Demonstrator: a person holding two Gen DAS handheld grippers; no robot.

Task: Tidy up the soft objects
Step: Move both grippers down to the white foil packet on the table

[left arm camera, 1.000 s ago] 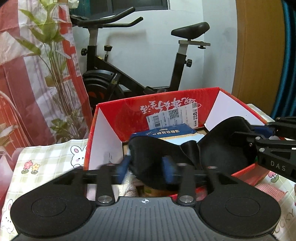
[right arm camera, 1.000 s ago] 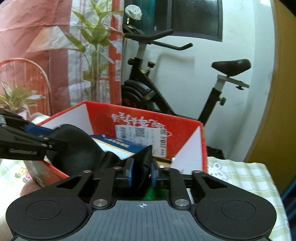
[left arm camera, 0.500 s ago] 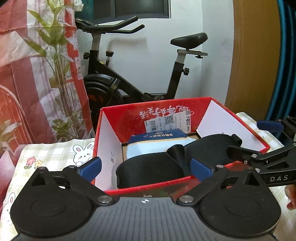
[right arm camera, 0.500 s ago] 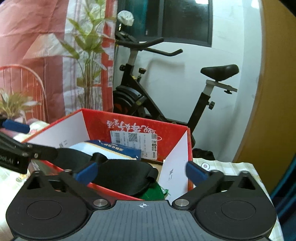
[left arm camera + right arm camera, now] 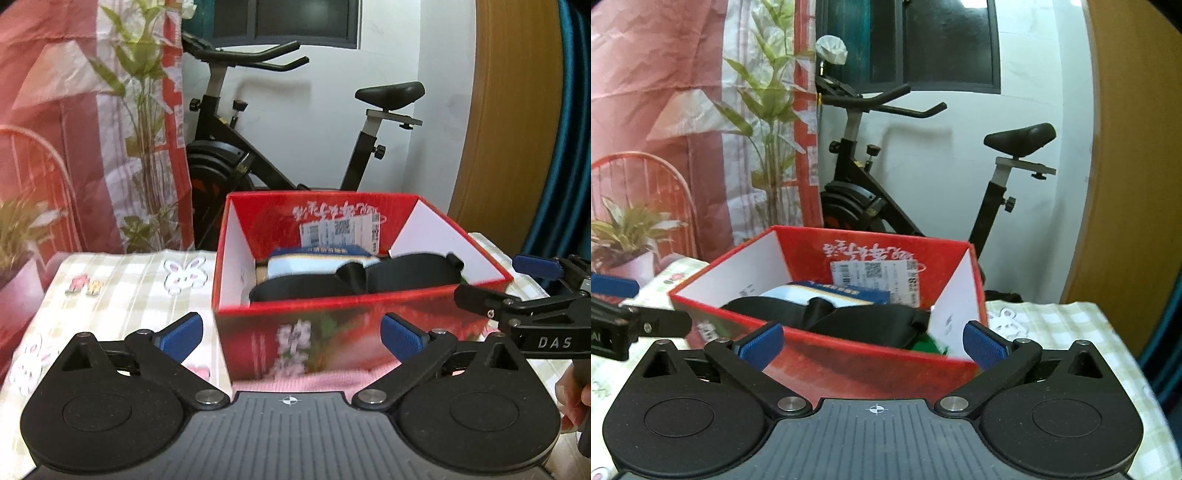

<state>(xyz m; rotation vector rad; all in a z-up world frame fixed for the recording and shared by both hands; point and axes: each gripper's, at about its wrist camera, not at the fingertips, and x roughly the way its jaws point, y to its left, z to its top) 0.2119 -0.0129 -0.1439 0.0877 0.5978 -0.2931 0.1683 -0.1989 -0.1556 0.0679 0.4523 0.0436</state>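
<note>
With the black soft item (image 5: 354, 280) lying in the red box (image 5: 362, 332), left gripper (image 5: 291, 334) and right gripper (image 5: 873, 345) stand spread and empty; next comes another pick, likely the pink cloth (image 5: 314, 380).

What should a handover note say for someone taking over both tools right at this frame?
Left tool: open, empty, short of the red box.
Right tool: open, empty, also at the box's near side.
Black soft item: lying inside the box, on a light blue packet.
Done: black item is boxed.
Left: pink fabric lies on the table in front of the box; probably next.
</note>
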